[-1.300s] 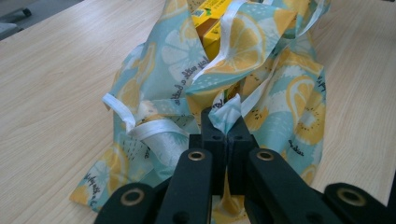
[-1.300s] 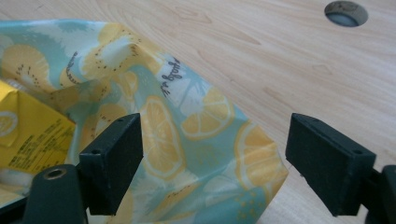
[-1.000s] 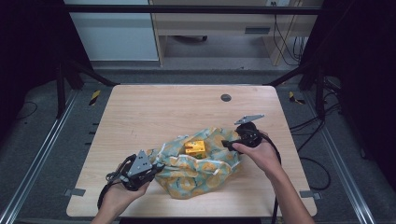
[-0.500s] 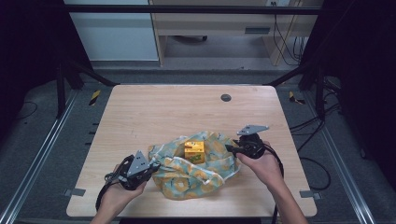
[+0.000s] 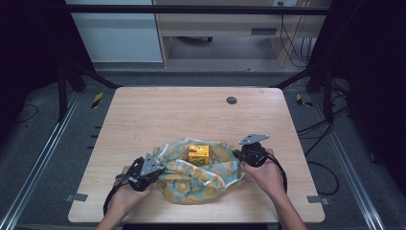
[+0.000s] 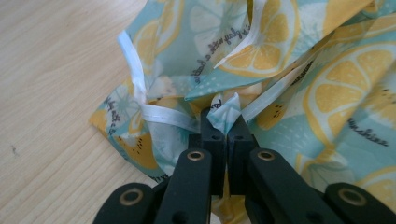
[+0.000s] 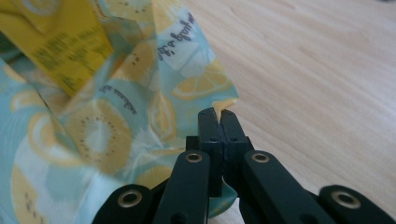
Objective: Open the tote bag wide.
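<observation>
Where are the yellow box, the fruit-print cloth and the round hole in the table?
yellow box (image 5: 198, 153), high view, on its top face.
fruit-print cloth (image 5: 201, 184), high view, on its near middle folds.
round hole (image 5: 231, 100), high view, on its centre.

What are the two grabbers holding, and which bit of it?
Both hold the fruit-print cloth. The left gripper pinches a small fold at its white-trimmed edge; the right gripper pinches its opposite edge. The yellow box on the cloth is not held.
</observation>
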`<state>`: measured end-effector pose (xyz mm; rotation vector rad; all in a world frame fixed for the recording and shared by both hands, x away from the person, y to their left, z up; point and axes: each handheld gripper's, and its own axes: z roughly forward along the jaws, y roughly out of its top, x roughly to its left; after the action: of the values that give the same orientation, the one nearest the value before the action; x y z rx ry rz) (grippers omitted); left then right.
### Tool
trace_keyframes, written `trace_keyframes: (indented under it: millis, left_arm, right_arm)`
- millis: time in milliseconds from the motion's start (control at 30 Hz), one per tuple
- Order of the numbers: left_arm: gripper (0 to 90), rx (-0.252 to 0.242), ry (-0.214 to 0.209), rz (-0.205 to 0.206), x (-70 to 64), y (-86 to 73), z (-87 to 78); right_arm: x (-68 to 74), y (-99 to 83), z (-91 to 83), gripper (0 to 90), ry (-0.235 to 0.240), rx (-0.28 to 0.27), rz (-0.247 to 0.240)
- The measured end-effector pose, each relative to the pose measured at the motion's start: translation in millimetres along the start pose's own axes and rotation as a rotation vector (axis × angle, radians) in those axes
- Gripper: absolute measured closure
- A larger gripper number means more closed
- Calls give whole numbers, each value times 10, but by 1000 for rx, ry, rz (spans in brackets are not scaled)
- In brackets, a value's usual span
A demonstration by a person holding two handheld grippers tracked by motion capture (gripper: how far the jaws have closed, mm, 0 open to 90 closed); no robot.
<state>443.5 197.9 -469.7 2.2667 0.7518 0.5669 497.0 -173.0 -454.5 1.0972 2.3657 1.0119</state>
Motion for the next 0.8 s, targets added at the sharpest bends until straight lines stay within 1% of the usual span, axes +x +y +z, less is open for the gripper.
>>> trace_keyframes:
  millis: [67, 100, 133, 167, 200, 267, 333, 367, 433, 533, 600, 633, 667, 800]
  left_arm:
    - [891, 6, 5, -9, 21, -13, 38]
    - [891, 16, 4, -5, 35, -16, 44]
    - [890, 22, 6, -10, 51, -27, 66]
    - [890, 27, 11, -14, 58, -32, 78]
    - [891, 29, 10, -22, 70, -42, 95]
    - [891, 36, 6, -38, 97, -61, 121]
    - [891, 45, 5, -41, 106, -72, 133]
    - [891, 47, 4, -42, 104, -76, 134]
    - [891, 53, 2, -37, 105, -82, 136]
    - [891, 61, -7, -41, 94, -88, 146]
    - [892, 65, -16, -39, 79, -90, 155]
    - [892, 66, -20, -40, 70, -89, 156]
    - [892, 68, -22, -39, 61, -88, 157]
    - [894, 72, -41, -42, 10, -84, 155]
  right_arm:
    - [-27, -40, 50, 900, -7, 11, 8]
    - [-38, -58, 70, 900, -9, 21, 14]
    - [-47, -70, 87, 900, -9, 26, 14]
    - [-61, -94, 119, 900, -11, 39, 25]
    - [-72, -105, 131, 900, -10, 46, 19]
    - [-86, -132, 160, 900, -11, 60, 29]
    - [-103, -154, 178, 900, -11, 68, 27]
    - [-106, -158, 181, 900, -13, 72, 37]
    - [-123, -157, 178, 900, -22, 73, 32]
    - [-162, -159, 181, 900, -29, 76, 39]
    - [-189, -162, 199, 900, -35, 81, 38]
    - [-214, -158, 209, 900, -42, 85, 21]
    - [-226, -148, 215, 900, -48, 89, 27]
    - [-290, -92, 249, 900, -68, 87, 21]
